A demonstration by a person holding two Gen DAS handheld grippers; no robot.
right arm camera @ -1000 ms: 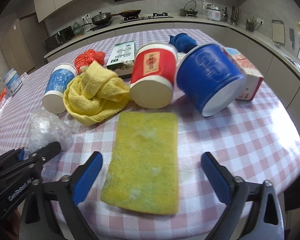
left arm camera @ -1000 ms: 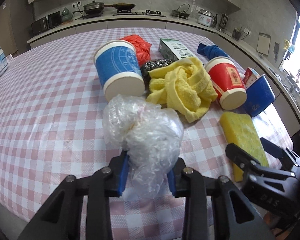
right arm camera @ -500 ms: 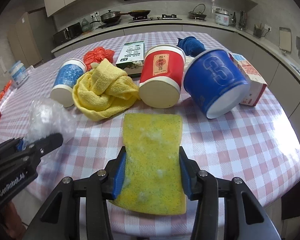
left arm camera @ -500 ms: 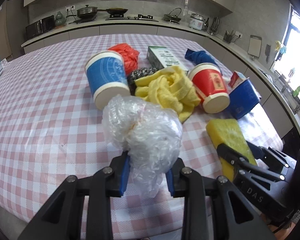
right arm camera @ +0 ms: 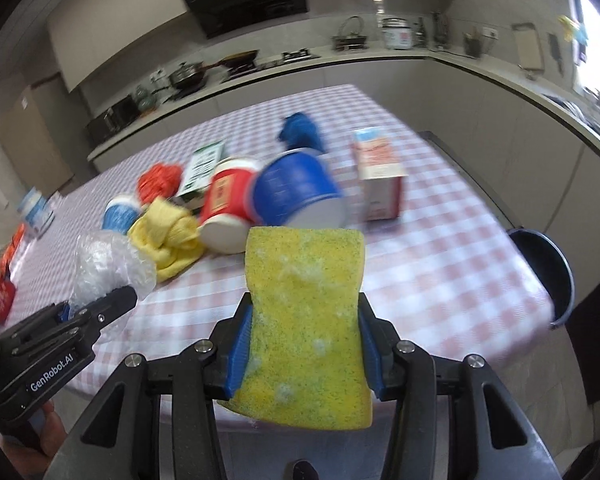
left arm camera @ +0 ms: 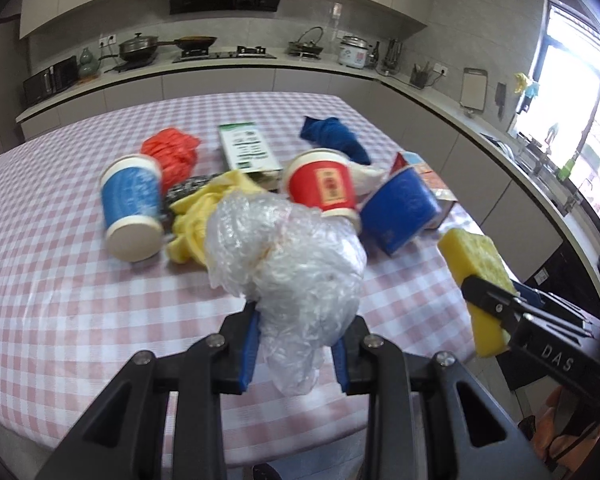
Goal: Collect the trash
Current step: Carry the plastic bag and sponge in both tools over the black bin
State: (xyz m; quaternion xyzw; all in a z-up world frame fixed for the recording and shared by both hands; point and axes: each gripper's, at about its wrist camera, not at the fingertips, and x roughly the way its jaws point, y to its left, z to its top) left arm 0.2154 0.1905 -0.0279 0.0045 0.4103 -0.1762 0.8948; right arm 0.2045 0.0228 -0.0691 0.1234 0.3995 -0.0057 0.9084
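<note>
Above checkered cloth: crinkly plastic wad, porous sponge.

The crumpled plastic hides most of the yellow cloth. The blue cup and carton are motion-blurred; their print is unreadable.

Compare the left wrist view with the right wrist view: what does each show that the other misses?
Only the left wrist view shows the dark steel scourer beside the pale blue paper cup.

Only the right wrist view shows the dark round bin below the table edge.

Both show the left gripper shut on the crumpled clear plastic bag, the right gripper shut on the yellow rectangular sponge, the red paper cup, the dark blue cup and the yellow cloth on the pink checked tablecloth.
</note>
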